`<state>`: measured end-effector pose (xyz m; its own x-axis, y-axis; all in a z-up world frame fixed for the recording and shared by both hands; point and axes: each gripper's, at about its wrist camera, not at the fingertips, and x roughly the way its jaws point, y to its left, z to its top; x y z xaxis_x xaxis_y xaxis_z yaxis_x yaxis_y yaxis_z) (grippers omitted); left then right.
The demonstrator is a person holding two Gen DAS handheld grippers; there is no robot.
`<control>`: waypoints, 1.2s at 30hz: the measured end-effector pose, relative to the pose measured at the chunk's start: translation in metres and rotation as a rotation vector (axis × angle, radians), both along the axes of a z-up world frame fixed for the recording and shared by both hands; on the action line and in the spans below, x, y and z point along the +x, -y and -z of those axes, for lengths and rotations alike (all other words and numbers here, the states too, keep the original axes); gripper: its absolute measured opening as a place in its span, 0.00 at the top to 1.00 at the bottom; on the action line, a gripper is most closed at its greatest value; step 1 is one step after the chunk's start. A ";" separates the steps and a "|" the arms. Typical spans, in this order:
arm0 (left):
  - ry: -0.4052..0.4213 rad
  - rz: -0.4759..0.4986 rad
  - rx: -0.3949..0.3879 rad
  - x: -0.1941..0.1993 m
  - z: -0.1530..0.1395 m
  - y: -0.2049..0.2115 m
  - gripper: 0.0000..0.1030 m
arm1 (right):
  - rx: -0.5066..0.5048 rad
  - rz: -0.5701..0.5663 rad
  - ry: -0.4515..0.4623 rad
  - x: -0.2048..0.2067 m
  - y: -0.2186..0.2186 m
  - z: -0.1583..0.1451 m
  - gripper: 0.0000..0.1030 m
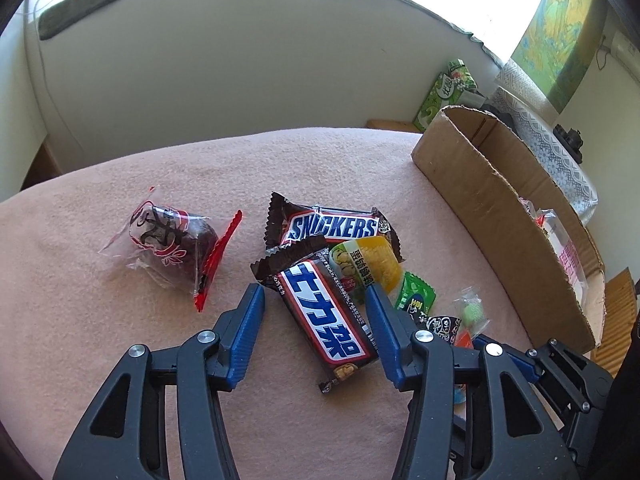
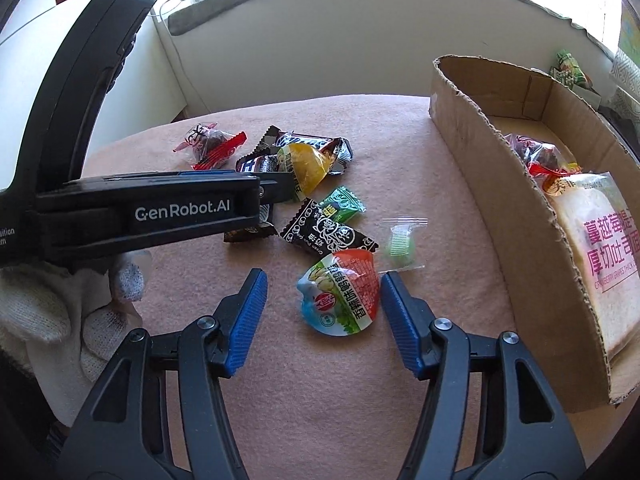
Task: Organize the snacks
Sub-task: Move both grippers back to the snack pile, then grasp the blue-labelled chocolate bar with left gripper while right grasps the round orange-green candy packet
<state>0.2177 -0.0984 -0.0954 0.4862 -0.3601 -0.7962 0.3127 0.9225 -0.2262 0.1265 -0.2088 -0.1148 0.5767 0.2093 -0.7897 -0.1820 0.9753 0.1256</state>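
Snacks lie on a pink cloth. My left gripper (image 1: 314, 294) is open, its blue fingers either side of a dark Snickers bar with Chinese lettering (image 1: 326, 312). A second Snickers bar (image 1: 334, 226), a yellow jelly cup (image 1: 370, 264) and a clear red-edged packet (image 1: 172, 242) lie beyond. My right gripper (image 2: 324, 282) is open around a red and blue jelly cup (image 2: 340, 298). A black candy packet (image 2: 326, 234), a green packet (image 2: 342, 204) and a clear packet with a green sweet (image 2: 400, 244) lie just beyond it.
A cardboard box (image 2: 500, 168) stands at the right and holds a bread bag (image 2: 600, 248) and a red-edged packet (image 2: 536, 154); it also shows in the left wrist view (image 1: 492, 208). The left gripper's body (image 2: 160, 212) crosses the right wrist view. A green pack (image 1: 444, 96) stands behind.
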 end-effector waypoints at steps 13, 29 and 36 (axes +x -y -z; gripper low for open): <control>0.045 0.018 0.022 -0.012 -0.001 -0.012 0.74 | -0.065 -0.042 0.018 -0.004 -0.012 0.002 0.65; 0.094 -0.008 -0.005 -0.026 -0.026 -0.018 0.74 | -0.033 -0.067 0.076 -0.022 -0.008 -0.021 0.66; 0.123 0.009 -0.028 -0.028 -0.045 -0.001 0.74 | -0.014 -0.084 0.119 -0.036 0.002 -0.043 0.66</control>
